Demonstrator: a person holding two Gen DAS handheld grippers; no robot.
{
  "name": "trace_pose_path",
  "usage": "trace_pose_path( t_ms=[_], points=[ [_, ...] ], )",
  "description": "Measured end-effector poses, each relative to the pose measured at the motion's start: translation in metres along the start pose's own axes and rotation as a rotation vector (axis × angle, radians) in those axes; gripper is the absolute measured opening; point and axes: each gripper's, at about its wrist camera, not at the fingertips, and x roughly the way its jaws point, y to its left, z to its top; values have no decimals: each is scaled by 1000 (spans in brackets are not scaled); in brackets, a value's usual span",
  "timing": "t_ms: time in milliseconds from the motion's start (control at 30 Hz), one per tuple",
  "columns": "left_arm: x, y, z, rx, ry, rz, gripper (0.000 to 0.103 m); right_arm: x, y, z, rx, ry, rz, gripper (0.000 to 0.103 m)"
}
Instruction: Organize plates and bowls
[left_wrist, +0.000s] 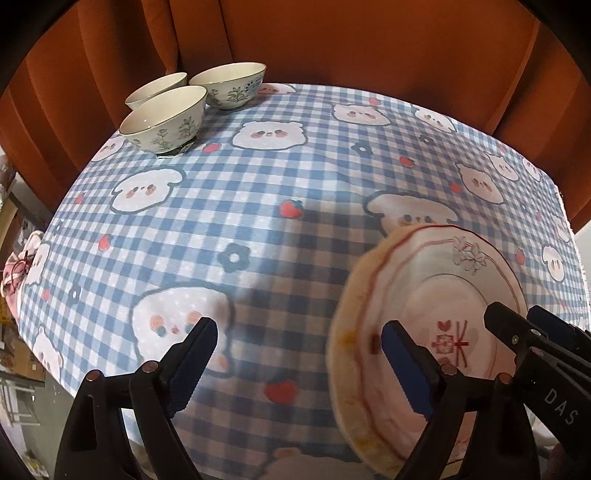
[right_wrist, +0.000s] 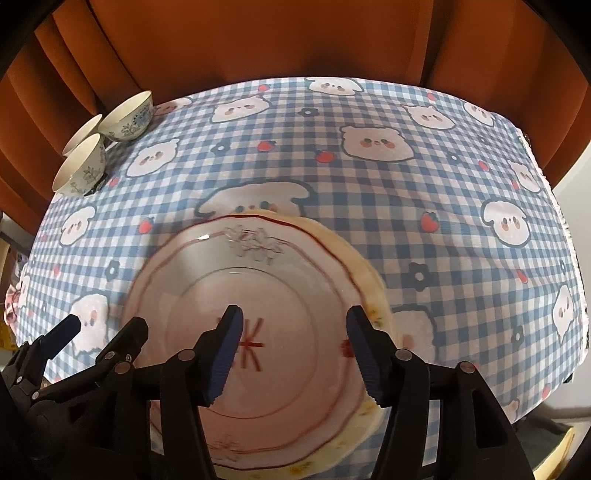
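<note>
A pink plate (right_wrist: 258, 280) with a red line rim and a red motif lies on a cream, yellow-flecked plate (right_wrist: 371, 284) near the table's front. My right gripper (right_wrist: 295, 354) hangs open just above the pink plate, its pads apart over the plate's centre and right rim. My left gripper (left_wrist: 299, 362) stands open with nothing between its fingers. It is left of the plate (left_wrist: 436, 295), with its right finger over the plate's left part. Three white bowls (left_wrist: 166, 122) with green plant prints stand upright in a cluster at the far left corner. The bowls (right_wrist: 83, 166) show there too.
A blue-and-white checked tablecloth (left_wrist: 258, 166) with bear and strawberry prints covers the table. An orange curtain (left_wrist: 332, 44) hangs close behind the far edge. A pink bundle (left_wrist: 14, 273) and clutter lie off the left edge. The right gripper (left_wrist: 524, 321) shows beside the plate.
</note>
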Motion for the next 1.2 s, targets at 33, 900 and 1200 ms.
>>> trace_pose_path(
  t_ms=[33,900,1200],
  points=[
    [0,5,2,8,2,-9,92,-1,5,0,7,0,-7,65],
    [11,185,70,126,-19,-61,92,5,184,23,131,-28,-55,74],
    [16,227,112,130,-60,-67,95,8,234,55,144,-54,-24,74]
  ],
)
